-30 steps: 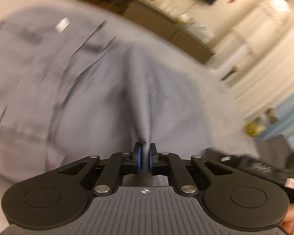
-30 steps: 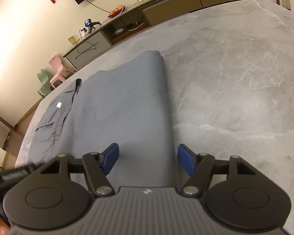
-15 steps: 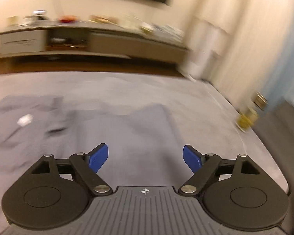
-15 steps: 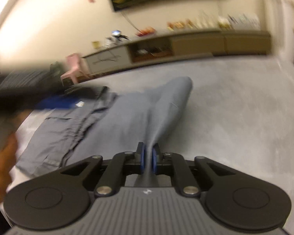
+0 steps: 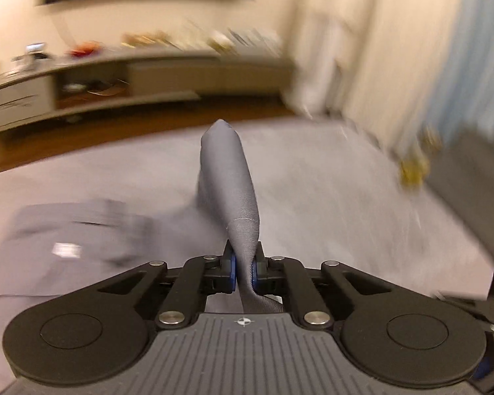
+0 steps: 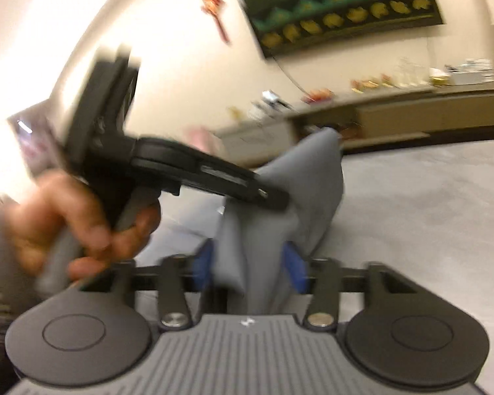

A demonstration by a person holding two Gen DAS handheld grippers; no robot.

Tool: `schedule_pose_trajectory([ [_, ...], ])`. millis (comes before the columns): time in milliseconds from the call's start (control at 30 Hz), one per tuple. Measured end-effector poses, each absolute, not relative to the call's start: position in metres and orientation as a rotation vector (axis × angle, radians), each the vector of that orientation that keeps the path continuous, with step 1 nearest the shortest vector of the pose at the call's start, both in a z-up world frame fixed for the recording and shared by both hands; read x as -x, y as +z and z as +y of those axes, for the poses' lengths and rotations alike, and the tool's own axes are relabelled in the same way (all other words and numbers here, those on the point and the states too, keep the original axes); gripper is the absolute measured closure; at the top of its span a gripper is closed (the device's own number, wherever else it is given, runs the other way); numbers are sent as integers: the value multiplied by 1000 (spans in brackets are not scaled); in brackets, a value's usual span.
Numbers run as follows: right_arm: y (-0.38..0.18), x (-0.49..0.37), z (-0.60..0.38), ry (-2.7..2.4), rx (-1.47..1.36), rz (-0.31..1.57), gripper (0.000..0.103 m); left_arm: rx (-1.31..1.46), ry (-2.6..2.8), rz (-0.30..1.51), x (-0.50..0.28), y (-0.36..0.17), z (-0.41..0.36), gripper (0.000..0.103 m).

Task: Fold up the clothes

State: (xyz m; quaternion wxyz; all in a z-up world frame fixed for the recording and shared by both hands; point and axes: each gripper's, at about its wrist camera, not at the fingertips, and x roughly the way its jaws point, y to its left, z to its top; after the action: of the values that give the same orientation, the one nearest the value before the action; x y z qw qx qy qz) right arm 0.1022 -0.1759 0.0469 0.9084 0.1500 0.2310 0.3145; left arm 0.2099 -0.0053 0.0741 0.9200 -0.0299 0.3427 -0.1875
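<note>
While the left gripper (image 5: 243, 271) pinches a fold of the grey shirt (image 5: 229, 177) between its blue pads (image 5: 233, 270), the cloth rises from the jaws in a taut ridge that points toward the far edge of the table (image 5: 329, 197). To the left of that ridge the shirt lies rumpled on the pale grey top, with a small white label (image 5: 66, 249) showing near the left edge; that part is badly blurred.

From the right wrist, the right gripper (image 6: 250, 265) has its jaws parted and opening, and a hanging drape of the shirt (image 6: 280, 217) sits between the blue pads (image 6: 294, 265). They do not press on it, as far as the blur allows one to tell. Just above and left of it a hand (image 6: 82, 227) grips the handle of the left gripper (image 6: 270, 199), whose tip is buried in the raised cloth. The shirt's lifted peak stands over the table's middle, with bare top (image 6: 428, 214) to its right.
</note>
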Motion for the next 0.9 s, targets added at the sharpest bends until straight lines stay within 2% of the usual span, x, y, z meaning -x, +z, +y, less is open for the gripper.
schedule_pose_trajectory([
  [67,52,-98,-163,730,-299,480,47,132,-304,701,-213,74,54,95],
  [167,38,-105,-121,807,-232,561,47,270,-147,749,-220,40,136,88],
  [200,30,-109,-104,822,-200,601,47,308,-96,757,-217,28,156,78],
  [233,21,-114,-86,837,-167,641,48,344,-51,766,-212,17,171,62],
  [300,4,-123,-53,832,-75,706,51,406,24,734,-196,0,199,42],
  [333,-5,-128,-37,824,-30,732,53,424,61,710,-186,-10,212,38],
  [433,-21,-147,-13,720,118,801,56,483,90,707,-168,-39,236,44],
  [467,-26,-157,-12,664,166,825,53,472,26,733,-167,-42,225,48],
  [533,-31,-179,-28,565,152,846,48,449,-102,784,-166,-48,204,49],
  [600,-31,-206,-57,369,130,832,57,425,-231,832,-165,-54,183,50],
  [633,-30,-218,-75,238,142,810,66,409,-280,844,-165,-54,174,56],
  [733,-14,-223,-126,64,12,765,66,348,-358,827,-167,-41,146,56],
  [800,4,-211,-143,94,-92,708,64,386,-368,793,-174,-33,147,56],
  [867,17,-197,-125,196,-75,648,51,415,-353,763,-188,-26,152,56],
  [900,19,-190,-112,256,-40,628,50,407,-348,757,-197,-24,153,56],
])
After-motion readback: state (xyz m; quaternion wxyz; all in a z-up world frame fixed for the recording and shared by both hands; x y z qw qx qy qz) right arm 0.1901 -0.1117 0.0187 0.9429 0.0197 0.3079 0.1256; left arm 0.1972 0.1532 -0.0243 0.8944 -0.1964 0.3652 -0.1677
